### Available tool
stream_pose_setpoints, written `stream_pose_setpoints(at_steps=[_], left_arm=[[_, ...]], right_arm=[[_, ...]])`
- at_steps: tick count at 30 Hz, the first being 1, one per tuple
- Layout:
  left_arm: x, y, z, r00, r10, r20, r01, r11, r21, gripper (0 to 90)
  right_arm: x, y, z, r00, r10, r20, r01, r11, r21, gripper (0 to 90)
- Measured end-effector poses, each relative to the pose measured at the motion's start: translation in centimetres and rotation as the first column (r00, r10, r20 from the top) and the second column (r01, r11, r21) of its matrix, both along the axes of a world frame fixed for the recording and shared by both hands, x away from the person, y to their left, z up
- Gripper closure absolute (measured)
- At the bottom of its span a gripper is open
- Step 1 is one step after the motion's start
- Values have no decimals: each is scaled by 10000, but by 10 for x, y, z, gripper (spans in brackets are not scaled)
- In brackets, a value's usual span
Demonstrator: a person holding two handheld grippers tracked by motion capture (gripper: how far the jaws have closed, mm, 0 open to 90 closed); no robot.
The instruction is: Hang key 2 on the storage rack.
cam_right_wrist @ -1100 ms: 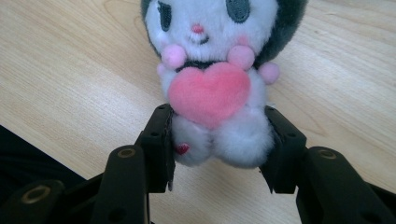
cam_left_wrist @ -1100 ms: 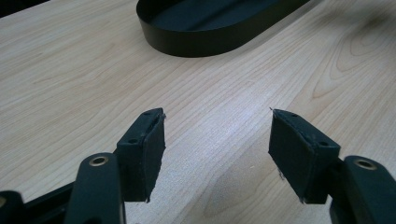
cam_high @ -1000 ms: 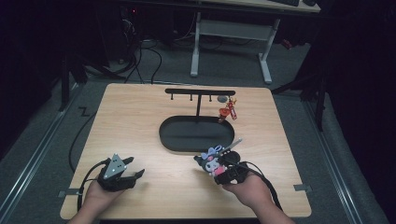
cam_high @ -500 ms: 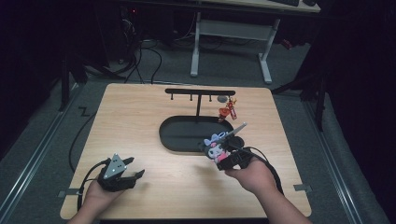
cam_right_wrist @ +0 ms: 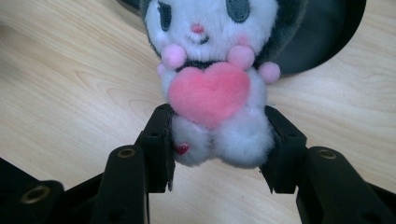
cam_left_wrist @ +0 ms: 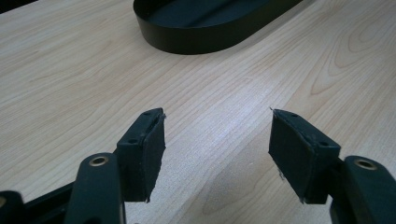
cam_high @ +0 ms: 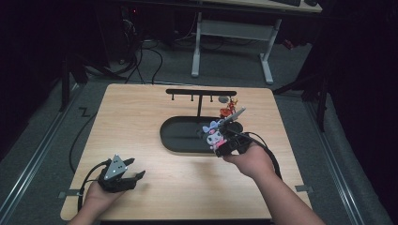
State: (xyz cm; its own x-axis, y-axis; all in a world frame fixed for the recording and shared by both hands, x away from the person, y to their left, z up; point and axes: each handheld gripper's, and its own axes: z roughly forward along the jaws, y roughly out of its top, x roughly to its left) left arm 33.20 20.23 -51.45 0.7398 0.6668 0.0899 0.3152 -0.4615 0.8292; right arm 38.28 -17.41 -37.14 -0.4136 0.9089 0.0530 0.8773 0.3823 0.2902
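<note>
While the right gripper [cam_right_wrist: 217, 149] clamps the lower body of a plush toy [cam_right_wrist: 212, 70] between its two jaws, the toy stands upright with its head away from the gripper, a pink heart on its chest. In the high view this gripper [cam_high: 224, 140] holds the toy [cam_high: 215, 136] just above the near right rim of the black oval tray [cam_high: 178, 140]. A black rack [cam_high: 201, 93] with pegs rises behind the tray; a small red charm [cam_high: 228, 110] hangs from it. The rack lies forward of the toy, so the right hand is the nearer one. Well apart, the left gripper [cam_left_wrist: 217, 154] rests with its jaws spread and empty over the bare wooden table [cam_left_wrist: 70, 70].
</note>
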Motion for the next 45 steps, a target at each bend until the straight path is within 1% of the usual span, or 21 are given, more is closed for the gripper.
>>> stream_pose_setpoints(at_steps=[1,2,9,13,15,19,23,24,27,30,31,35,36,39,41,42,43,44,45], left_arm=[[0,0,0,10000,6,-7,-6,10000,-20,361],[0,0,0,10000,6,-12,-6,10000,-26,361],[0,1,0,10000,-2,-51,2,10000,-34,361],[0,2,0,10000,4,-56,-5,10000,-37,361],[0,2,0,10000,11,-49,-11,10000,-49,361],[1,2,0,10000,22,-64,-23,10000,-67,361],[1,2,0,10000,17,-62,-18,10000,-72,361],[1,2,0,10000,15,-68,-16,10000,-70,361],[1,2,0,10000,19,-69,-20,10000,-59,361],[1,3,0,10000,30,-71,-31,10000,-58,361],[1,2,0,10000,33,-62,-33,10000,-62,361],[1,2,0,10000,46,-46,-46,10000,-57,361],[1,2,0,10000,46,-48,-46,10000,-54,361],[1,2,0,10000,52,-44,-52,10000,-55,361],[1,2,0,10000,52,-51,-52,10000,-50,361],[1,2,0,10000,53,-53,-54,10000,-51,361],[1,2,0,10000,54,-54,-54,10000,-55,361],[1,2,0,10000,61,-37,-61,10000,-61,361],[1,3,0,10000,53,-47,-53,10000,-49,361]], right_arm=[[1,2,1,10000,-82,-1,82,10000,15,523],[4,3,2,10000,-14,24,14,10000,12,523],[19,10,6,10000,-24,55,23,10000,86,523],[28,13,11,9999,-81,122,78,9998,190,524],[33,14,14,9998,-162,73,160,9997,161,524],[41,17,18,9998,-187,109,184,9995,256,524],[50,18,21,9995,-289,140,286,9994,182,524],[51,18,21,9993,-322,186,317,9991,265,524],[55,20,21,9994,-295,167,290,9992,266,523],[58,22,21,9993,-326,158,322,9992,229,523],[59,22,21,9995,-239,229,234,9995,211,523],[62,23,22,9993,-324,207,322,9994,116,523],[63,24,23,9990,-388,235,384,9991,179,523],[66,24,25,9988,-402,274,399,9991,123,523],[68,25,26,9984,-454,329,446,9987,239,523],[68,25,27,9986,-430,302,425,9990,171,523],[70,24,27,9988,-327,371,324,9994,93,523],[71,25,27,9984,-447,342,440,9988,223,523],[72,25,28,9983,-477,328,470,9987,214,523]])
